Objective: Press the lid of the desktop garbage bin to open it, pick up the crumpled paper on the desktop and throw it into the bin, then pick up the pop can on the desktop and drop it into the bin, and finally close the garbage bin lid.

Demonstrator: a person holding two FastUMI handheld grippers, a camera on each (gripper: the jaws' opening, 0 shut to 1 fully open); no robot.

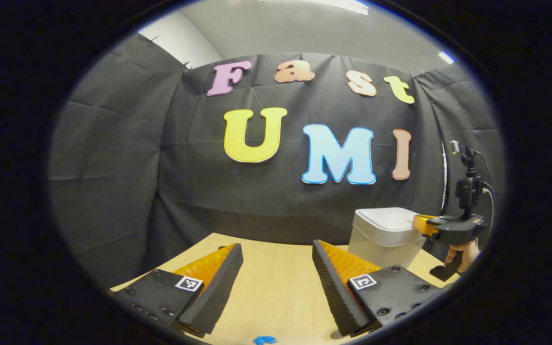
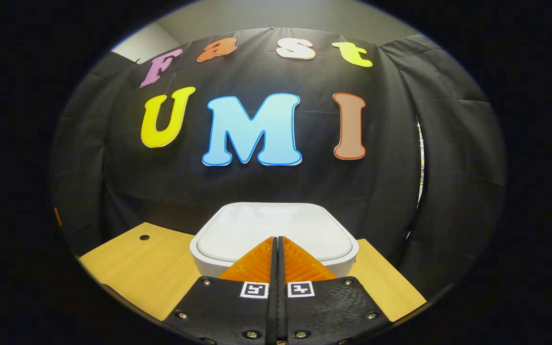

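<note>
A white desktop garbage bin (image 1: 385,237) stands at the right of the wooden table, its lid (image 2: 276,230) down and flat. My right gripper (image 2: 276,238) is shut with nothing between its fingers, its tips over the near part of the lid; whether they touch it I cannot tell. In the left gripper view that same gripper (image 1: 423,225) reaches over the bin's right edge, held by a hand (image 1: 465,253). My left gripper (image 1: 277,250) is open above bare table, left of the bin.
The wooden table (image 1: 276,278) runs back to the black cloth wall. A small blue scrap (image 1: 264,339) lies at the table's near edge. A small hole (image 2: 144,237) marks the tabletop left of the bin.
</note>
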